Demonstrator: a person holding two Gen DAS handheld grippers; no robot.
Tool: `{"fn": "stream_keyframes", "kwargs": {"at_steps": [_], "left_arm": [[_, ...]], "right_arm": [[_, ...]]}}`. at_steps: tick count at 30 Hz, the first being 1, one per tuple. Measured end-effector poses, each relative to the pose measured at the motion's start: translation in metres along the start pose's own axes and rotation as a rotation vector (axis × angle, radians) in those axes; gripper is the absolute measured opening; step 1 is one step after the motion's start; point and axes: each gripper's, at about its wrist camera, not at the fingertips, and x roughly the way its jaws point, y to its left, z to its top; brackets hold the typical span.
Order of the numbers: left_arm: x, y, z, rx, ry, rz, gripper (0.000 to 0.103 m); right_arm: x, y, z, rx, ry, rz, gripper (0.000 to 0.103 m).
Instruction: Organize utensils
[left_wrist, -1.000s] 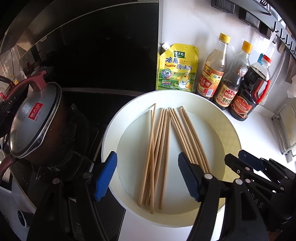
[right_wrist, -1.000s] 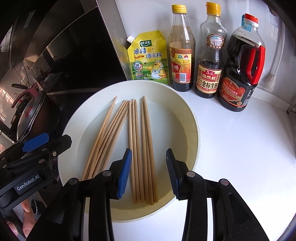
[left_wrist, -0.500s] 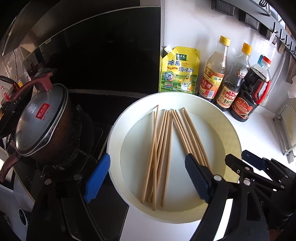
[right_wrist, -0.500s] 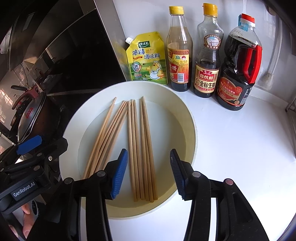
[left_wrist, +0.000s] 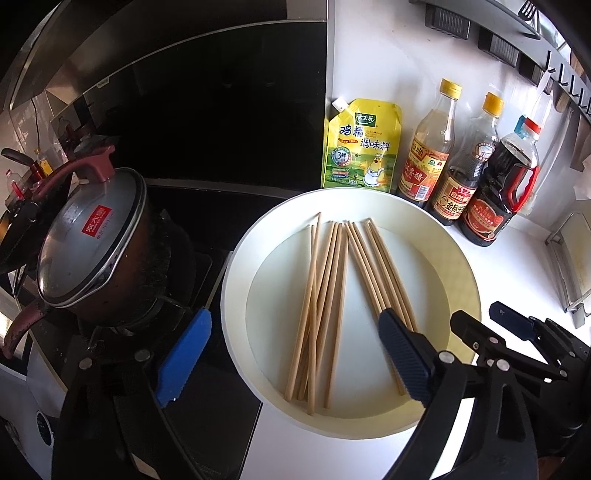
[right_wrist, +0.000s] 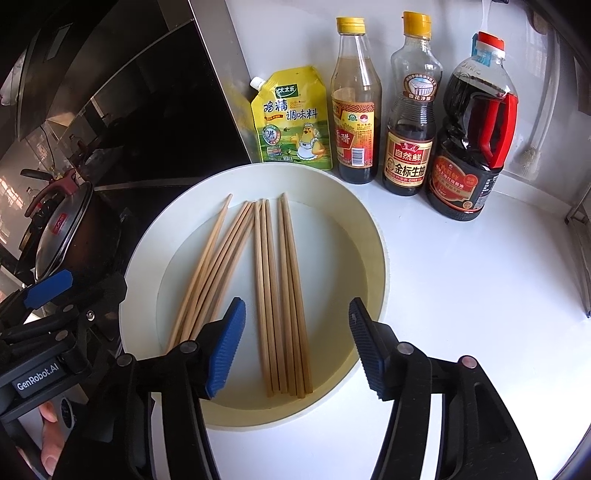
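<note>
Several wooden chopsticks (left_wrist: 325, 295) (right_wrist: 280, 295) lie in two loose bunches inside a round white tray (left_wrist: 465, 266) (right_wrist: 376, 236) on the white counter. My left gripper (left_wrist: 293, 360) hovers over the tray's near left side, its jaws opening wide with nothing pressed between them. My right gripper (right_wrist: 297, 347) hangs above the near ends of the right bunch; its jaws are also opening and its pads touch no chopstick. The right gripper (left_wrist: 517, 328) shows at the left wrist view's right edge, the left gripper (right_wrist: 48, 291) at the right wrist view's left edge.
A yellow seasoning pouch (left_wrist: 360, 147) (right_wrist: 291, 118) and three sauce bottles (left_wrist: 480, 173) (right_wrist: 410, 110) stand behind the tray against the wall. A lidded pot (left_wrist: 92, 243) sits on the dark stove at the left. A metal rack (left_wrist: 572, 258) is at the right.
Both grippers' jaws have spread wider apart. The chopsticks and tray have not moved.
</note>
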Motion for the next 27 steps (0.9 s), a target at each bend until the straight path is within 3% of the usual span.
{"fn": "stream_keyframes", "kwargs": {"at_steps": [6,27], "left_arm": [[-0.0021,0.0025,-0.0017,-0.017,0.013,-0.025,0.093],[-0.0047,0.0024,-0.0023,-0.004,0.029,0.048,0.096]], "right_arm": [[-0.0034,-0.0021,-0.0011,0.013,-0.005,-0.008,0.067],[-0.0031,0.0024,-0.004,0.0,0.009,-0.002,0.067]]}}
